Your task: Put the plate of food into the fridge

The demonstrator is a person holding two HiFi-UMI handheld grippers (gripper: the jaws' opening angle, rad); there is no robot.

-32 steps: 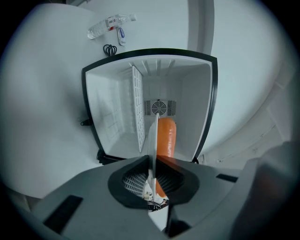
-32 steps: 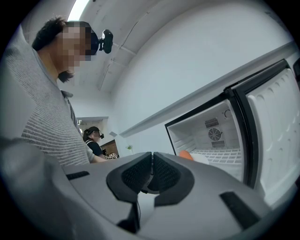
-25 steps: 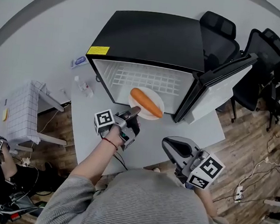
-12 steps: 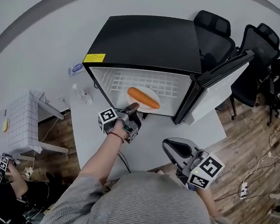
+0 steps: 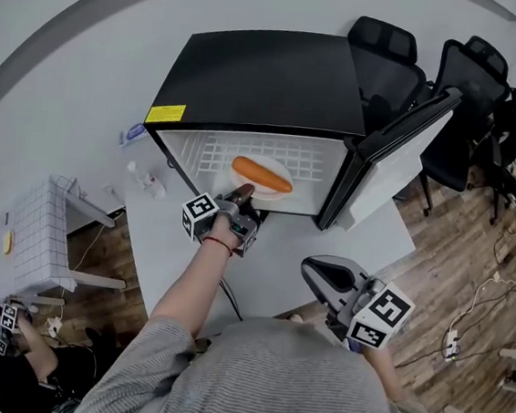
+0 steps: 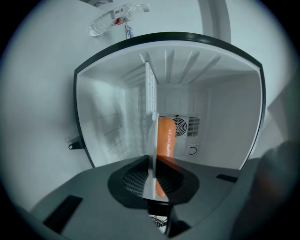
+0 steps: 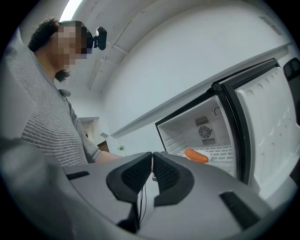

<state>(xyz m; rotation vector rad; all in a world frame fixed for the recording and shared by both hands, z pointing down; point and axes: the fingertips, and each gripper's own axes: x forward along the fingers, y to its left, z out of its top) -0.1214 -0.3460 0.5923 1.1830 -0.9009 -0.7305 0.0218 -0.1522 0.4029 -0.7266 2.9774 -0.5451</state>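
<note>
The black box-shaped fridge [image 5: 272,74] has its mouth wide open, with its white-lined door [image 5: 393,160] swung clear to the right. Inside the fridge, the white round plate of food [image 5: 276,194] takes the middle of the white wire shelf [image 5: 211,150], with bare shelf on either side. Left of the fridge lies a clear plastic bottle [image 5: 146,181], and black office chairs [image 5: 383,63] crowd behind its door.

In the head view, the near rim of the white round plate [image 5: 275,199] is covered by the left gripper [image 5: 243,193]. In the left gripper view the plate is seen only edge-on, and the long orange piece of food [image 6: 167,136] is partly hidden behind it. The print on the yellow rectangular label [image 5: 166,113] of the black-topped fridge [image 5: 272,74] is too small to be read. The hand on the right gripper [image 5: 320,270] is concealed by the grey striped top [image 5: 295,379].
</note>
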